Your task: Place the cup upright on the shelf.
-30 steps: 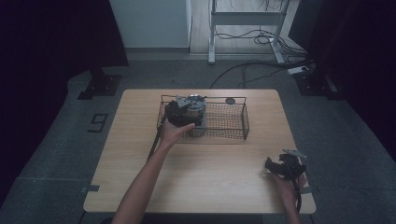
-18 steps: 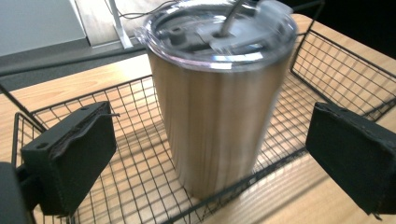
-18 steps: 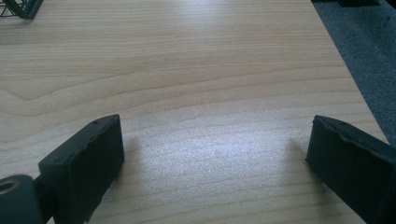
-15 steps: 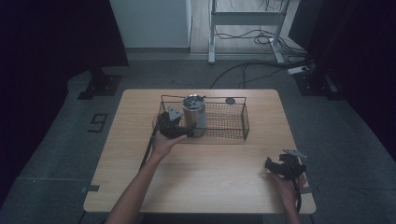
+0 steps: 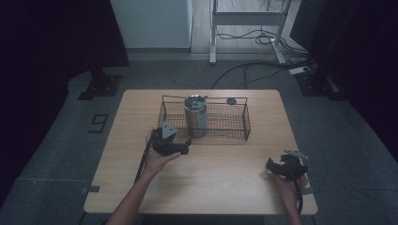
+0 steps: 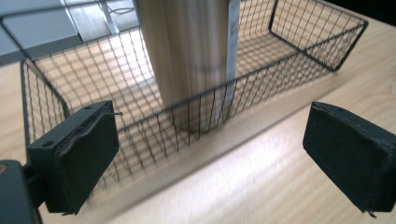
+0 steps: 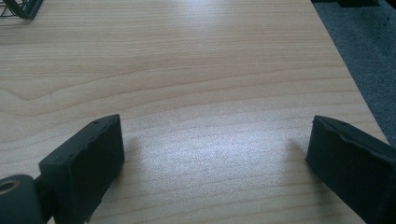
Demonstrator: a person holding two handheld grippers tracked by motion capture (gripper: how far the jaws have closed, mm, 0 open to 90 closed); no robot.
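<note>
Now, in the high view, a wire basket (image 5: 220,123) stands on the far half of the wooden table (image 5: 206,187), and a metal tumbler (image 5: 195,116) stands upright inside it, in its left part, close to the near wall. A small dark round object (image 5: 231,101) lies on the table just behind the basket. The left gripper (image 5: 176,146) is held just in front of the basket, near its left corner, and points toward the tumbler without touching it. The right gripper (image 5: 278,167) rests near the right front corner of the table, well apart from the basket. In the left gripper view, the two black jaws stand apart with nothing between the pads (image 6: 74,161); they have just been closing a little, but they grip nothing. Beyond them the basket wall (image 6: 196,116) crosses the picture, and the tumbler (image 6: 187,56) rises behind the mesh, a bit blurred. In the right gripper view, the jaws are also wide apart and their pads (image 7: 86,163) hold nothing; bare table (image 7: 196,84) lies between them, and a corner of the basket (image 7: 21,8) shows at the top left.
</note>
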